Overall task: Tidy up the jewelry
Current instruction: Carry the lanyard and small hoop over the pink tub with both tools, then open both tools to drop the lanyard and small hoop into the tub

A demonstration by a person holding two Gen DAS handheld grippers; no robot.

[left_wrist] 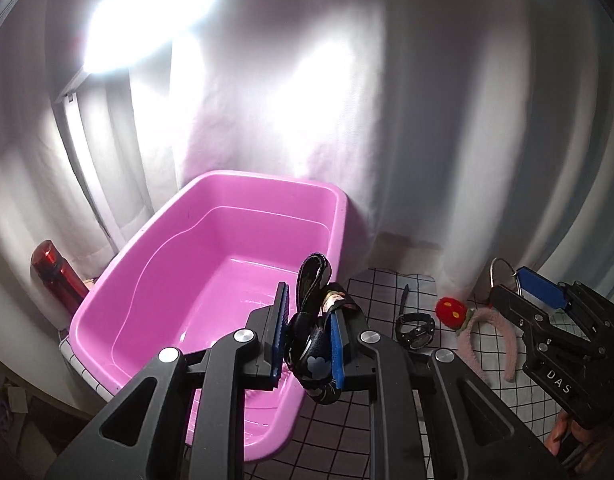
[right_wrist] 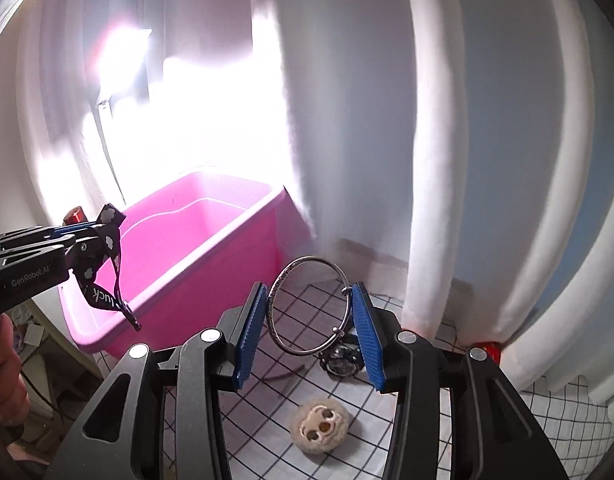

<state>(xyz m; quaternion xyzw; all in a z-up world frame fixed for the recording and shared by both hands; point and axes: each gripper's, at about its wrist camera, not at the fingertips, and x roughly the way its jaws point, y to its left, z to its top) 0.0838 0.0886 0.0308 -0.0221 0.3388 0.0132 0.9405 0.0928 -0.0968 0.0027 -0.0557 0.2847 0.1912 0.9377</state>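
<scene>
My left gripper point(left_wrist: 307, 332) is shut on a black patterned strap point(left_wrist: 311, 320), held over the near right corner of the pink tub point(left_wrist: 211, 248). In the right wrist view the strap point(right_wrist: 107, 264) hangs from that gripper beside the pink tub point(right_wrist: 195, 248). My right gripper point(right_wrist: 311, 320) is shut on a silver bangle point(right_wrist: 307, 308), held above the checked cloth to the right of the tub. It also shows in the left wrist view point(left_wrist: 519, 292) with the bangle point(left_wrist: 503, 276). A black watch point(right_wrist: 341, 356) lies on the cloth below it.
A checked cloth point(right_wrist: 267, 412) covers the table. On it lie a fluffy round clip point(right_wrist: 321, 426), a pink furry headband point(left_wrist: 487, 344), a red plush piece point(left_wrist: 451, 312) and the watch point(left_wrist: 415, 330). A red bottle point(left_wrist: 55, 276) stands left of the tub. White curtains hang behind.
</scene>
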